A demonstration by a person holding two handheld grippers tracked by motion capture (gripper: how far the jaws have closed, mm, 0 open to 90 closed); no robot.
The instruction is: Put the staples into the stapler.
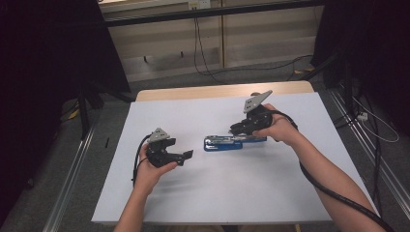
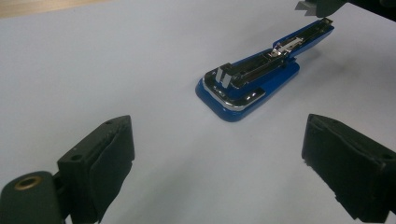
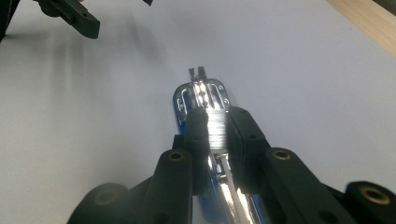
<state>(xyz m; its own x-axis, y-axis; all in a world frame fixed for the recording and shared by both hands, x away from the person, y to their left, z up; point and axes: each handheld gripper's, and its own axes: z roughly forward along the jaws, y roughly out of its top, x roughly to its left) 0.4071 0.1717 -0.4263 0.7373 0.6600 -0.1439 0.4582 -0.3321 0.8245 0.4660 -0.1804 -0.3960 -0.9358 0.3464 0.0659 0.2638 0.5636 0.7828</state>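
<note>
Your blue stapler [image 1: 225,143] lies near the middle of the white surface [image 1: 203,193], a little toward the far edge and right of centre, with its top opened so the chrome staple rail [image 3: 215,122] is exposed. Your right tongs [image 3: 215,126] are closed narrow on that rail from either side, pads pressed against the bright metal, while your left tongs [image 2: 215,154] stand wide and hold nothing, aimed at the stapler's blunt front end from the near-left. Expect this thing to be stiff and fairly heavy for its size, metal inside a hard plastic shell, so it won't give under the pads. The chrome is likely slick, and the rail is thin and hinged, so a pull on it alone will probably swing the arm instead of lifting the whole body. The blue base [image 2: 247,93] looks the safer place to take hold: its long flat sides give the pads more to bite on. If you want the stapler steady, bring the left tongs across the base near the front, and keep the right ones square on the rail so it can't twist out.
</note>
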